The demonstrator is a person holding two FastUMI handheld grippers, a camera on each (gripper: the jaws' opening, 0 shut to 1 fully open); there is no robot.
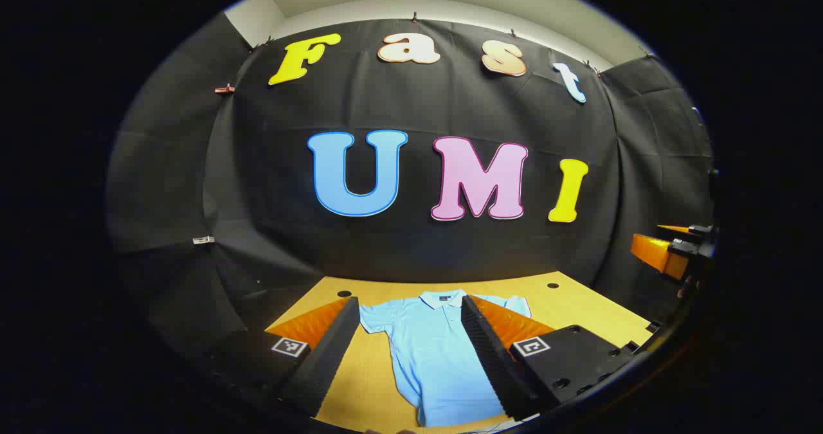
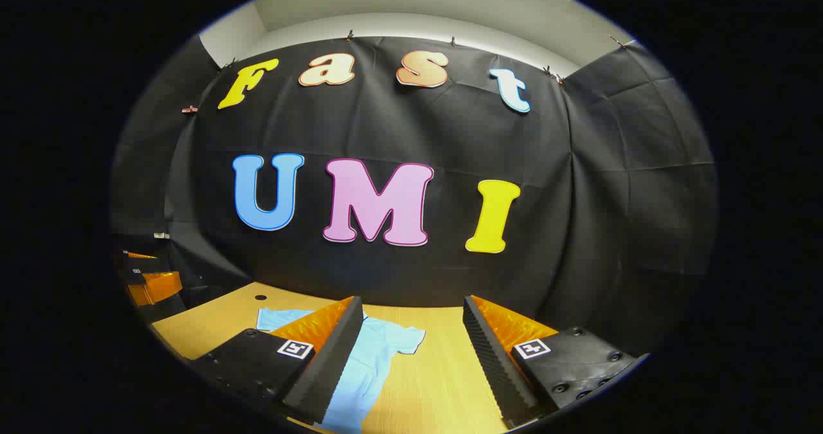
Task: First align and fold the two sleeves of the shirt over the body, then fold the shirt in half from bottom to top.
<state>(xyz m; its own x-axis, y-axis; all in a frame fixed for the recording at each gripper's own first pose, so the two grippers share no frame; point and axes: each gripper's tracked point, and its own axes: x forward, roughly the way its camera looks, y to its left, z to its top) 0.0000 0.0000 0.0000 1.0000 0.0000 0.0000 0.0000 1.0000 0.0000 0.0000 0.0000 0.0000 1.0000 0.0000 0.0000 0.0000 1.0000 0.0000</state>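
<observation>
Pale blue cotton lies flat on the wooden table (image 1: 578, 305): the shirt (image 1: 437, 357) rests collar-up at bottom centre of the left gripper view, both short sleeves unfolded. In that view, the left gripper (image 1: 411, 350) hangs above the cloth, fingers spread wide and holding nothing, with the shirt's body framed between them. In the right gripper view the same shirt (image 2: 373, 350) sits lower left, its near sleeve (image 2: 402, 339) between the parted, empty fingers of the right gripper (image 2: 411, 357). Judging by the layout, the sleeve fold comes first; each gripper should pinch a sleeve hem and carry it squarely inward so the edges line up.
</observation>
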